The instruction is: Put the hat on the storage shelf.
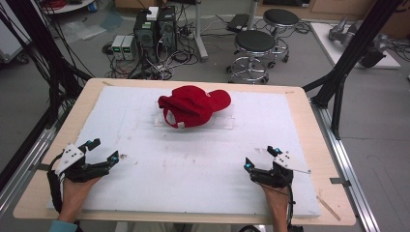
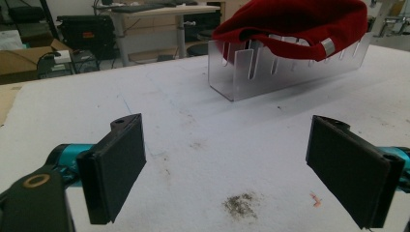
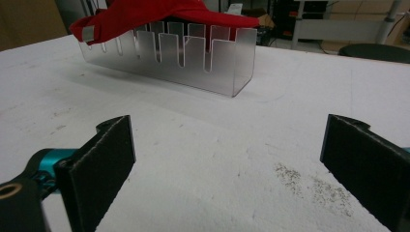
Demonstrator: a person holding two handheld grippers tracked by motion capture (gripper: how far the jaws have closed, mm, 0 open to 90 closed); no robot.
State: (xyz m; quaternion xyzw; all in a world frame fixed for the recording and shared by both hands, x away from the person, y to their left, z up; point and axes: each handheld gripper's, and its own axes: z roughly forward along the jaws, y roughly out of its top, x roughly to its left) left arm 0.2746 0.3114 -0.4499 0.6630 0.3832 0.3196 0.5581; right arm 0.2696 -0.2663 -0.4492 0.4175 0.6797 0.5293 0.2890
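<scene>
A red cap (image 1: 194, 105) lies on top of a clear slotted acrylic rack (image 1: 227, 121) at the far middle of the white board. In the left gripper view the red cap (image 2: 295, 21) drapes over the rack (image 2: 270, 72), its metal strap clasp hanging at the near side. The right gripper view has the rack (image 3: 183, 60) ahead with the cap (image 3: 145, 12) over it. My left gripper (image 1: 103, 151) rests at the board's near left, jaws wide apart and empty. At the near right my right gripper (image 1: 261, 158) also stands open with nothing in it.
The white board (image 1: 193, 164) covers a wooden table (image 1: 319, 159). Dirt smudges mark the board near both grippers. Beyond the table's far edge stand two stools (image 1: 254, 53), computer towers (image 1: 154, 29) and cables. Black frame posts (image 1: 358, 43) rise at the right and left.
</scene>
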